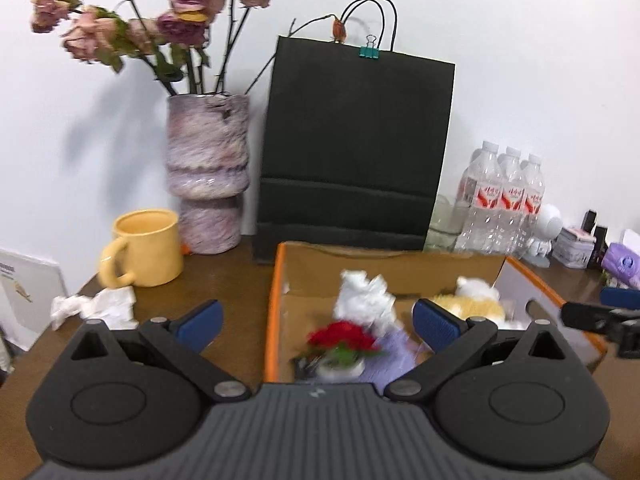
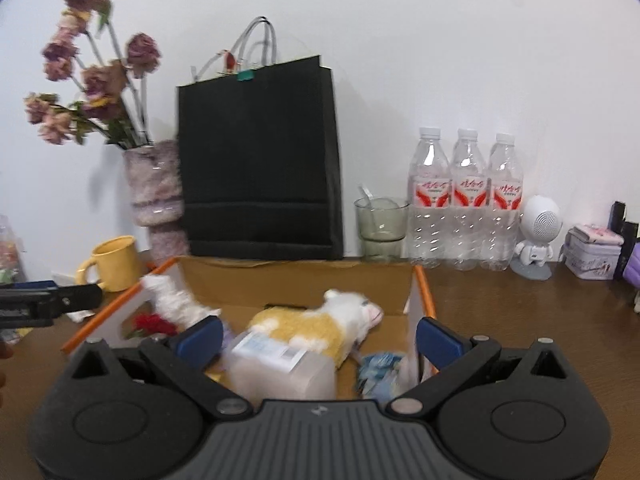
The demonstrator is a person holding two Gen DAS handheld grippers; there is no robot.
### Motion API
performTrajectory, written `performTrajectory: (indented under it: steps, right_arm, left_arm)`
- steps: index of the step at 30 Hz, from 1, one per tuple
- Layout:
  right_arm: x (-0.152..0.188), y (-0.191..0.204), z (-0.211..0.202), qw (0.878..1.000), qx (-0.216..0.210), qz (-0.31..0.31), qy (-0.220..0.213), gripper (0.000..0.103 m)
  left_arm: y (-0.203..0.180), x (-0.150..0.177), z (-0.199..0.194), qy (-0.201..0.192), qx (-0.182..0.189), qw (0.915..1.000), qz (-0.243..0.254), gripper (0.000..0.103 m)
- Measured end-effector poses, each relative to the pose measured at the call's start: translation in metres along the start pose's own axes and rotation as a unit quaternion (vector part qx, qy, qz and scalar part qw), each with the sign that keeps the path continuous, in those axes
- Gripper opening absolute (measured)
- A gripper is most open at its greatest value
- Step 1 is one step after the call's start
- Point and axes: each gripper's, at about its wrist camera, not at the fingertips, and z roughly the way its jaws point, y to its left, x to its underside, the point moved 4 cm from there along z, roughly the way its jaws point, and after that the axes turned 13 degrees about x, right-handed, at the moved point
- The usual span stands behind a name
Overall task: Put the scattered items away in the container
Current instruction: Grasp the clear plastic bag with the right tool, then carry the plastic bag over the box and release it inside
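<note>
An open cardboard box (image 1: 272, 312) (image 2: 296, 280) with orange edges sits on the brown table. It holds a red flower pot (image 1: 340, 344) (image 2: 154, 325), a crumpled white tissue (image 1: 366, 296) (image 2: 176, 300), a yellow and white plush toy (image 1: 472, 300) (image 2: 312, 326), a clear plastic box (image 2: 280, 368) and a blue wrapper (image 2: 378, 368). My left gripper (image 1: 318, 324) is open and empty above the box's left part. My right gripper (image 2: 318, 338) is open and empty above the box's near side. A crumpled tissue (image 1: 96, 306) lies on the table left of the box.
A yellow mug (image 1: 144, 248) (image 2: 114, 262), a vase of dried roses (image 1: 208, 172) (image 2: 154, 196), a black paper bag (image 1: 352, 152) (image 2: 260, 160), a glass (image 2: 380, 224), three water bottles (image 2: 466, 200) (image 1: 500, 204), a small white robot speaker (image 2: 538, 236) and a tin (image 2: 594, 254) stand along the wall.
</note>
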Motion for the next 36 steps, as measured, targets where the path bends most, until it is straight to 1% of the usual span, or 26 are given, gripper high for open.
performTrajectory:
  steps: [3, 6, 9, 10, 12, 15, 17, 18, 19, 20, 21, 24, 26, 29, 33, 36]
  right_arm:
    - [0.016, 0.007, -0.018, 1.0, -0.012, -0.011, 0.01, 0.103]
    - [0.037, 0.02, -0.028, 0.999, -0.029, -0.026, 0.035, 0.103]
    - [0.056, 0.033, -0.034, 0.997, -0.049, -0.019, 0.054, 0.1]
    - [0.061, 0.037, -0.035, 0.997, -0.055, -0.017, 0.058, 0.096]
    - [0.067, 0.048, -0.035, 0.995, -0.067, -0.023, 0.067, 0.094]
    - [0.072, 0.064, -0.03, 0.994, -0.073, -0.035, 0.072, 0.089]
    - [0.075, 0.073, -0.025, 0.993, -0.078, -0.04, 0.081, 0.08]
    - [0.077, 0.077, -0.023, 0.992, -0.079, -0.044, 0.086, 0.077]
    - [0.079, 0.08, -0.02, 0.992, -0.078, -0.047, 0.091, 0.071]
    - [0.081, 0.082, -0.017, 0.991, -0.078, -0.049, 0.096, 0.063]
    - [0.084, 0.082, -0.016, 0.99, -0.081, -0.049, 0.103, 0.059]
    - [0.085, 0.076, -0.017, 0.989, -0.094, -0.033, 0.109, 0.046]
    - [0.082, 0.067, -0.022, 0.99, -0.097, -0.023, 0.099, 0.041]
    - [0.082, 0.051, -0.027, 0.992, -0.087, -0.011, 0.089, 0.04]
    - [0.084, 0.027, -0.029, 0.994, -0.067, 0.007, 0.089, 0.04]
    - [0.086, 0.009, -0.029, 0.994, -0.053, 0.019, 0.091, 0.04]
  left_arm:
    - [0.006, 0.015, -0.016, 0.011, -0.012, 0.9999, 0.002, 0.103]
    - [0.011, 0.031, -0.026, 0.025, -0.019, 0.9995, -0.003, 0.103]
    - [0.017, 0.049, -0.034, 0.035, -0.029, 0.999, -0.005, 0.103]
    - [0.018, 0.054, -0.035, 0.039, -0.035, 0.9986, -0.005, 0.103]
    - [0.023, 0.063, -0.036, 0.051, -0.04, 0.9978, -0.012, 0.103]
    - [0.028, 0.071, -0.036, 0.063, -0.04, 0.9969, -0.025, 0.103]
    - [0.028, 0.075, -0.036, 0.068, -0.039, 0.9965, -0.028, 0.103]
    - [0.027, 0.076, -0.036, 0.069, -0.037, 0.9965, -0.029, 0.103]
    - [0.026, 0.077, -0.036, 0.07, -0.033, 0.9966, -0.029, 0.103]
    - [0.024, 0.078, -0.035, 0.071, -0.028, 0.9967, -0.027, 0.103]
    - [0.023, 0.078, -0.035, 0.072, -0.026, 0.9968, -0.025, 0.103]
    - [0.017, 0.079, -0.033, 0.075, -0.021, 0.9967, -0.023, 0.103]
    - [0.011, 0.081, -0.032, 0.077, -0.015, 0.9967, -0.021, 0.103]
    - [0.0, 0.083, -0.03, 0.081, 0.0, 0.9965, -0.021, 0.103]
    - [-0.02, 0.086, -0.024, 0.089, 0.02, 0.9957, -0.017, 0.103]
    - [-0.038, 0.087, -0.016, 0.092, 0.036, 0.9951, -0.006, 0.096]
